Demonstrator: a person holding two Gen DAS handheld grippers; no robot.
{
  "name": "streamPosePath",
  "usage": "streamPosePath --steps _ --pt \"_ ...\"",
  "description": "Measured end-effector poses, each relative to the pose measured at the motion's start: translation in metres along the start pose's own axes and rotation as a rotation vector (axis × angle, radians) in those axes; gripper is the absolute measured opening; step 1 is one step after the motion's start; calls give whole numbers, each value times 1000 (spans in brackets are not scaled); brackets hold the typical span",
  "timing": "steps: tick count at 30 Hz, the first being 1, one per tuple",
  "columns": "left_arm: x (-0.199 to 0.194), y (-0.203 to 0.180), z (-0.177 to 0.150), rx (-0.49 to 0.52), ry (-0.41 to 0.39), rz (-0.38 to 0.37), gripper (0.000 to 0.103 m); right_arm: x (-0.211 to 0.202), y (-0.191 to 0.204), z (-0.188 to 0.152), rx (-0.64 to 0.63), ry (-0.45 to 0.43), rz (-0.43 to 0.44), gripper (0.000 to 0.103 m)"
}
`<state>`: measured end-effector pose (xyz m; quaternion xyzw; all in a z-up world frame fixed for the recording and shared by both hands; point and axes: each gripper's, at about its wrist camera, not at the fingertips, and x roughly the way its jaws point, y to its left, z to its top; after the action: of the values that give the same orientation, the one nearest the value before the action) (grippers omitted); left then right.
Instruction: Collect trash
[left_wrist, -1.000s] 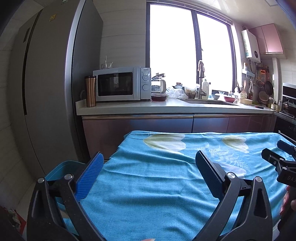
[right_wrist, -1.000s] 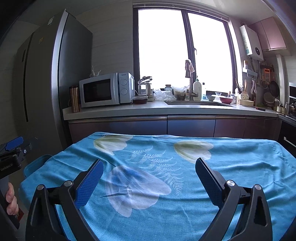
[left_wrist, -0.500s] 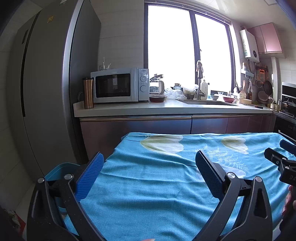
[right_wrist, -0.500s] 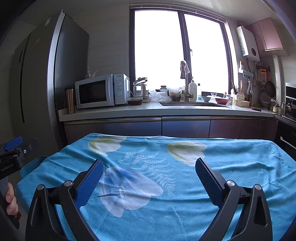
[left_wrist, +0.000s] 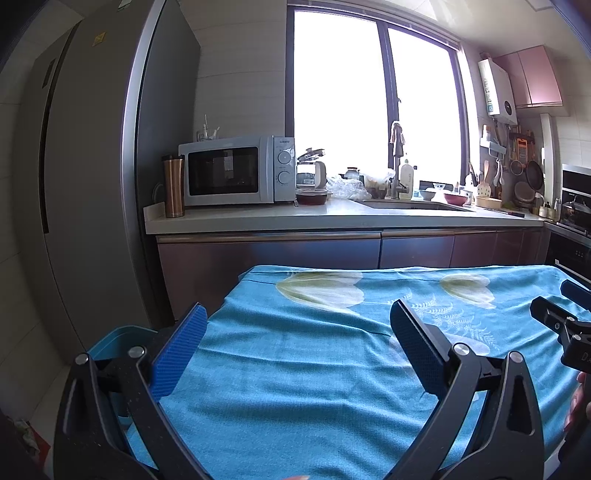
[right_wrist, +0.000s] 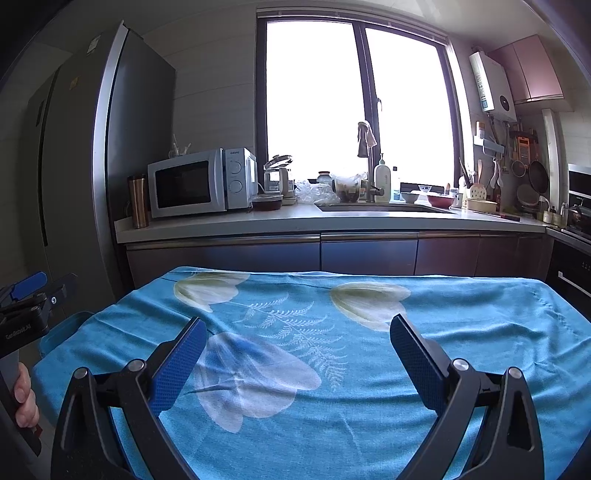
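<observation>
- While both hung wide open and empty, left gripper (left_wrist: 295, 332) and right gripper (right_wrist: 295, 336) faced a bare tablecloth (right_wrist: 369, 369).
- Risk: no trash visible; blue bin (left_wrist: 114, 336) half hidden, drops could miss.

Window (left_wrist: 373, 107): ahead of me, tall, dark-framed, glaring white daylight.
Fridge (left_wrist: 92, 184): grey, tall, at my left.
Counter (right_wrist: 332, 218): pale, beneath the window, carrying a microwave (left_wrist: 236, 170).
Cabinets (right_wrist: 369, 254): dark brown fronts below.
Wall cupboard (right_wrist: 532, 70): pink, upper right.

The blue bin (left_wrist: 122, 334) sits mostly hidden behind the left tongs (left_wrist: 295, 347) and tablecloth (left_wrist: 295, 369).
</observation>
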<state>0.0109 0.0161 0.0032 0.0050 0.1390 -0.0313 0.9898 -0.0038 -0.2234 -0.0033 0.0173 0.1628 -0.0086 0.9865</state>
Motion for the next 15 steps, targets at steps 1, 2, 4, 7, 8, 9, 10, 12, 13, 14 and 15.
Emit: streamPosePath --steps 1,2,4,7,8,9,10,12,13,14,15 --pt "0 -1 0 1 0 -1 98 0 0 0 0 0 -1 96" --pt "1 -2 0 2 1 0 98 1 -1 0 1 2 -1 96" --pt "1 -3 0 2 1 -1 98 0 -1 -1 5 3 -2 96" --pt "3 -5 0 6 1 -2 98 0 -3 -2 7 5 -4 96" --pt "4 -6 0 7 1 -2 98 0 -3 -2 8 5 -4 96" --pt "5 -7 0 8 2 0 98 0 -3 -2 9 5 -5 96" --pt "6 -7 0 9 3 -1 98 0 -3 -2 10 4 -6 96" --pt "6 -7 -1 8 4 -1 98 1 -4 -2 11 4 -5 96" --pt "6 -7 -1 8 4 -1 98 1 -4 -2 11 4 -6 96" --pt "7 -7 -1 9 4 -2 98 2 -4 -2 10 6 -7 96" --pt "7 -7 -1 10 5 -3 98 2 -4 -2 10 6 -7 96"
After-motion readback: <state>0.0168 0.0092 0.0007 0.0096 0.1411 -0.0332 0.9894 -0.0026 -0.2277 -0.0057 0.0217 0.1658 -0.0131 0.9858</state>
